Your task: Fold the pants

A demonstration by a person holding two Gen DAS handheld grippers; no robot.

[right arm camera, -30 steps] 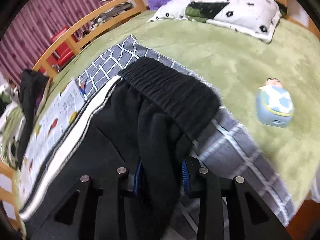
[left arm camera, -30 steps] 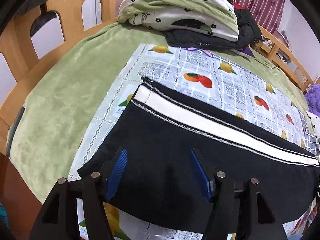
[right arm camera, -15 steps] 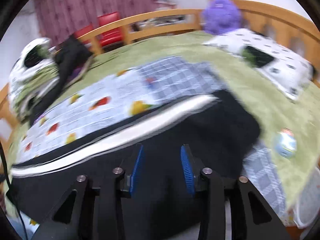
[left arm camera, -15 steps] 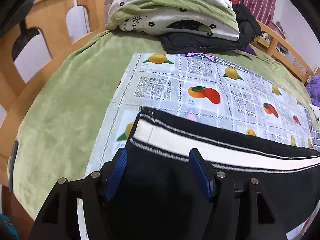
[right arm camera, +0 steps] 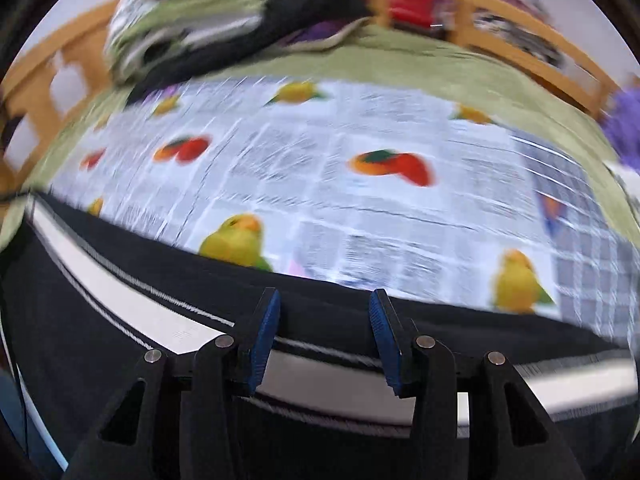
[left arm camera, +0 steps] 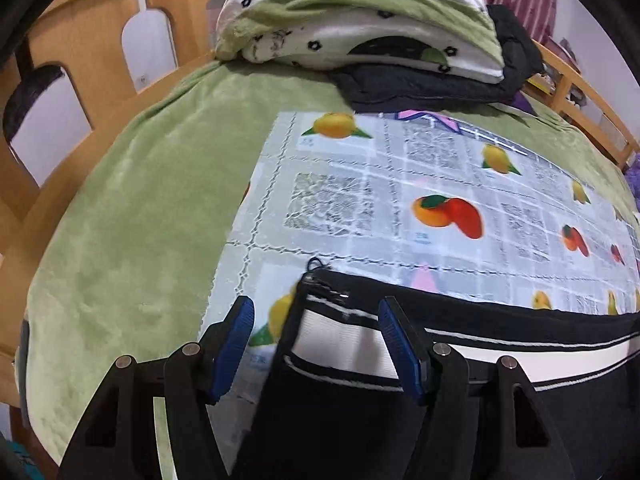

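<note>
On the fruit-print cloth (left arm camera: 400, 184), black pants (left arm camera: 340, 420) with a white side stripe lie flat, both grippers spread open above them.

Left gripper (left arm camera: 316, 344) hovers over the pants' hem corner at the cloth's near edge, jaws wide apart and gripping nothing. Right gripper (right arm camera: 324, 336) sits over the stripe farther along the same near edge, its jaws likewise parted and empty; that view is blurred. Beyond the cloth's far edge, folded bedding (left arm camera: 360, 20) rests on the green blanket (left arm camera: 132, 208).
</note>
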